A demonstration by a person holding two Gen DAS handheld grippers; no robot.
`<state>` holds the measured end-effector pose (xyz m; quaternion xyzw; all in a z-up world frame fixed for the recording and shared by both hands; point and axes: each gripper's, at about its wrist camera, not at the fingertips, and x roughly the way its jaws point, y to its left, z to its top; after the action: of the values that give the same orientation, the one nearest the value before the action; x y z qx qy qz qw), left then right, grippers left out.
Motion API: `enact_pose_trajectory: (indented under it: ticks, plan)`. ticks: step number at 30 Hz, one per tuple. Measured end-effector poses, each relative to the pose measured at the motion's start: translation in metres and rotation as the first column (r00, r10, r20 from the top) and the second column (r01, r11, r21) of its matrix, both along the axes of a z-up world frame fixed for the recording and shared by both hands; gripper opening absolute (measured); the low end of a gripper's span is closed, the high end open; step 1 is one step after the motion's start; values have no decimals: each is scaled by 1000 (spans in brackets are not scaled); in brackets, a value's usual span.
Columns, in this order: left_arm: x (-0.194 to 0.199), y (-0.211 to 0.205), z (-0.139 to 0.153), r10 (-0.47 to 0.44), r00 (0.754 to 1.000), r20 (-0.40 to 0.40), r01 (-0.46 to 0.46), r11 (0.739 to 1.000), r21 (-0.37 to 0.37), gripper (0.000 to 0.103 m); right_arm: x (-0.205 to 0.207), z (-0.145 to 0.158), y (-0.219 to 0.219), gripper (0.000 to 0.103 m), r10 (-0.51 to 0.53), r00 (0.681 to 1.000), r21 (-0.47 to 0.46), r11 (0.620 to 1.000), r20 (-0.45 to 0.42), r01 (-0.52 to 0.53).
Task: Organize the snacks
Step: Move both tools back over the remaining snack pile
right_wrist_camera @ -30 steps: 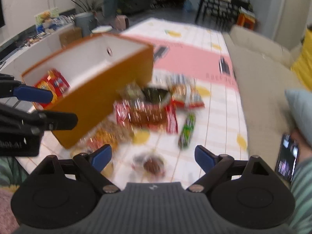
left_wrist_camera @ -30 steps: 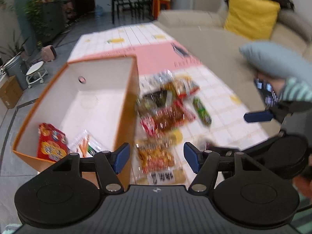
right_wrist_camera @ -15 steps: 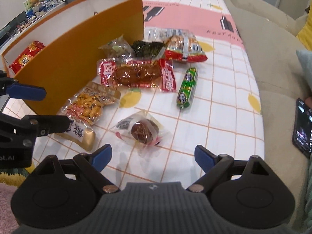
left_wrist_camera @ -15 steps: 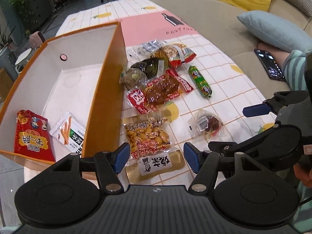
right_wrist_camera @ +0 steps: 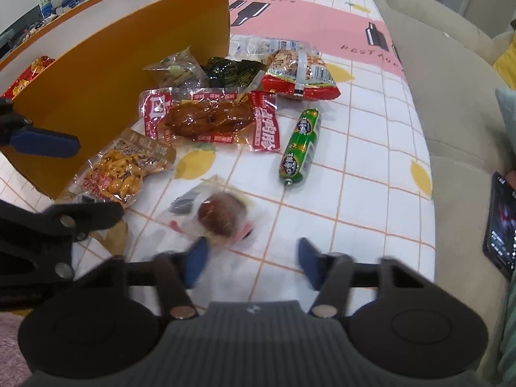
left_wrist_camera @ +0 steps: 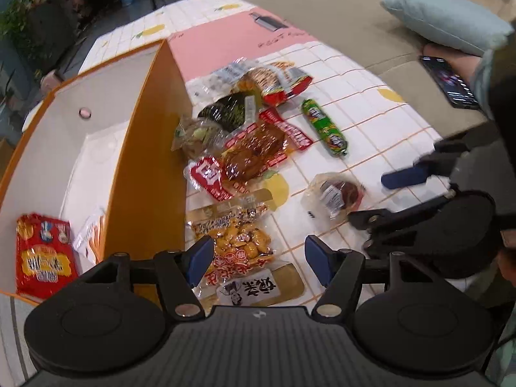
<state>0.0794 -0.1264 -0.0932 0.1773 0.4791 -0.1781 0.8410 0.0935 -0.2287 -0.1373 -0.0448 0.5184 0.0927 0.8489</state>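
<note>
Over on the left, the orange box [left_wrist_camera: 151, 148] is sitting open on the checked tablecloth [left_wrist_camera: 364, 103], and a red snack bag [left_wrist_camera: 45, 254] is lying flat on its white floor, with a clear packet [left_wrist_camera: 92, 235] tucked in just beside it. Along the box's outer wall the loose snacks are spreading out: a yellow bean packet [left_wrist_camera: 238, 242] nearest, with a gold pouch [left_wrist_camera: 258, 287] poking out from under it. The left gripper [left_wrist_camera: 258, 258] is hanging right above those two, jaws standing wide, gripping nothing.

Moving right, a red pack of braised meat [right_wrist_camera: 209, 116] is lying in the middle of the pile, a dark green packet [right_wrist_camera: 232, 71] and a red-edged peanut bag [right_wrist_camera: 300, 71] behind it. The green sausage stick [right_wrist_camera: 300, 148] is lying apart, on its own square of cloth.

Now the right gripper [right_wrist_camera: 251, 264]: its jaws have just been closing in, blurred, roughly half open, and the clear-wrapped brown cake [right_wrist_camera: 219, 216] is sitting just ahead of the left fingertip, not between the pads. Far right, a phone [right_wrist_camera: 500, 225] is resting on the beige sofa [right_wrist_camera: 451, 96].
</note>
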Motion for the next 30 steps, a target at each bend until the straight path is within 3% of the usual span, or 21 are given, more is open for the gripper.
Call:
enact_pose_trajectory:
  ticks: [3,8,12,15,19,25,29,30]
  plan:
    - [9,1,-6,96,995,-40,-97,995,-25,76,1,-3,0,17,-1,1000,-7,1000,-17,1]
    - [24,2,-19,244,963,-112,-250,967,-46,76,1,-5,-9,16,-38,999,-47,998,-23,37]
    - [31,2,-23,303,945,-124,-311,949,-53,78,1,-4,-21,22,-95,995,-32,995,-30,94]
    - [32,1,-23,298,947,-117,-307,950,-65,70,0,-1,-26,35,-112,993,-15,994,-21,112]
    - [28,3,-21,251,963,-94,-259,962,-86,55,-3,5,-29,41,-130,992,6,992,-1,130]
    - [24,0,-19,137,982,-130,-162,965,-206,35,-4,11,-46,44,-225,974,99,969,-3,224]
    - [23,3,-17,152,978,-145,-183,956,-231,40,-7,17,-52,46,-264,964,146,955,17,258]
    - [24,6,-16,170,974,-151,-203,950,-237,53,-8,19,-53,47,-268,963,163,952,26,260]
